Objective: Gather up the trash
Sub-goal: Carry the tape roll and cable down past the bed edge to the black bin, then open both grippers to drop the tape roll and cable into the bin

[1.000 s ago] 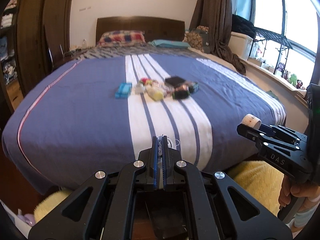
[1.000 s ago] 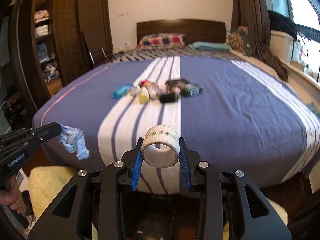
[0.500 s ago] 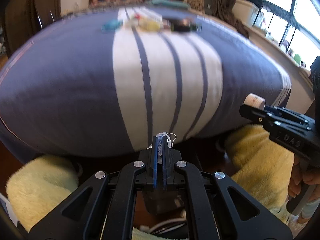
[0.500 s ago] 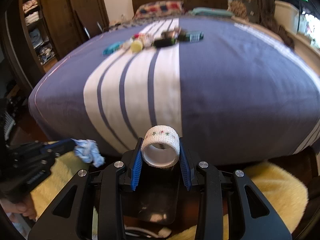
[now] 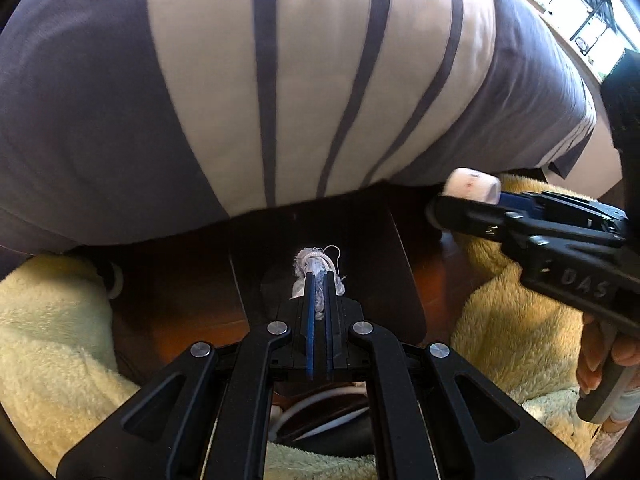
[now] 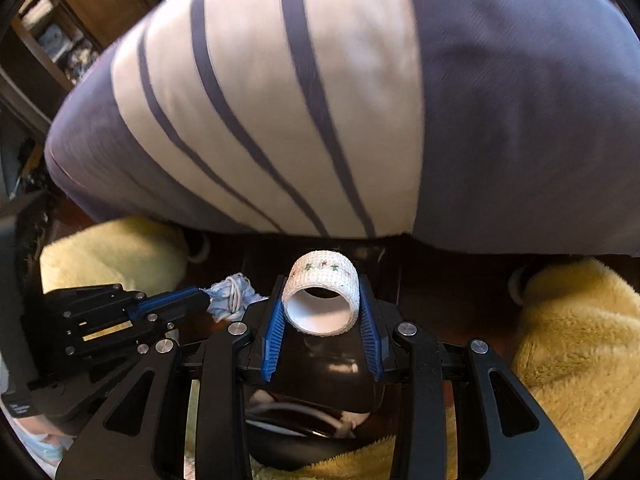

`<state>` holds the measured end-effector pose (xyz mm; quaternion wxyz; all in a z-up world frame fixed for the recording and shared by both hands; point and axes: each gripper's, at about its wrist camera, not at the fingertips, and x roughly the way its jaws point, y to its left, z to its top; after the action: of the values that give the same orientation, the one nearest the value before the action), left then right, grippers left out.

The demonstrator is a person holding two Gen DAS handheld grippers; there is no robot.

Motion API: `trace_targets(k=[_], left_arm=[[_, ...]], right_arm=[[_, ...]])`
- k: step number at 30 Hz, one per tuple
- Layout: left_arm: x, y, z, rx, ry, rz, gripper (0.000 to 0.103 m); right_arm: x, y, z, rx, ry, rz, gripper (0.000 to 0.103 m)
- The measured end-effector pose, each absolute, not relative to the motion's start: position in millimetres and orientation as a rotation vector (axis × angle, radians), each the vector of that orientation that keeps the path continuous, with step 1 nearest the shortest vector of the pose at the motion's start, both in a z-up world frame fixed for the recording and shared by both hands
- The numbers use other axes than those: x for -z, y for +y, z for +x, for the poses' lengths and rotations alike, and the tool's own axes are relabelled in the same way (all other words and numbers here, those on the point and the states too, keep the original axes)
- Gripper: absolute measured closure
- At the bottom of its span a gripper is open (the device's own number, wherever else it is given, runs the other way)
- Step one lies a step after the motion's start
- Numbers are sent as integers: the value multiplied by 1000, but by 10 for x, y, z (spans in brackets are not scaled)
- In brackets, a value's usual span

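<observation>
In the left view, my left tongs [image 5: 318,280] pinch the crumpled blue mask [image 5: 316,270], now lowered from the bed [image 5: 200,80] over the black bin [image 5: 384,280]. In the right view, my right tongs [image 6: 322,308] clamp the tape roll [image 6: 322,300] above it too; dropping looks next.

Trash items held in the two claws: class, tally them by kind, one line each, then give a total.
Crumpled blue-and-white face mask, pinched in the left claw: 1
White bandage roll, clamped in the right claw: 1
Total: 2
</observation>
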<state>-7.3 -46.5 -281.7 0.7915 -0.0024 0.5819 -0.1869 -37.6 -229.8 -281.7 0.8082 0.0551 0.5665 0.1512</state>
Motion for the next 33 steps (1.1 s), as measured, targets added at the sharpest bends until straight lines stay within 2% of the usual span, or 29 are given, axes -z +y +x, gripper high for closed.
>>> trace_targets(k=[9, 10, 12, 15, 16, 17, 20, 22, 27, 29, 33], left_arm=[[2944, -558, -61, 436, 1295, 3, 99], [2953, -555, -58, 434, 1301, 1, 99], [2950, -548, -66, 429, 1308, -4, 97], [2956, -517, -47, 415, 1307, -8, 84], [2967, -511, -41, 411, 1303, -7, 74], [2947, -499, -41, 406, 1296, -6, 66], [2889, -455, -35, 389, 1272, -4, 53], [2828, -430, -34, 378, 1256, -9, 48], [2625, -364, -62, 364, 1196, -19, 30], [2540, -348, -86, 349, 1168, -7, 23], [2335, -342, -129, 335, 1101, 31, 20]], right_arm=[[2899, -2245, -260, -320, 1251, 112, 65], [2899, -2250, -251, -317, 1254, 118, 63], [2891, -2272, -235, -317, 1253, 126, 51], [2799, -2312, -191, -308, 1245, 130, 50], [2800, -2317, -182, -303, 1241, 129, 50], [2780, -2334, -178, -298, 1236, 128, 48], [2699, -2358, -178, -272, 1214, 117, 39], [2630, -2402, -185, -258, 1194, 110, 35], [2475, -2481, -226, -218, 1138, 106, 14], [2396, -2499, -254, -214, 1109, 114, 12], [2185, -2532, -321, -224, 1027, 123, 8]])
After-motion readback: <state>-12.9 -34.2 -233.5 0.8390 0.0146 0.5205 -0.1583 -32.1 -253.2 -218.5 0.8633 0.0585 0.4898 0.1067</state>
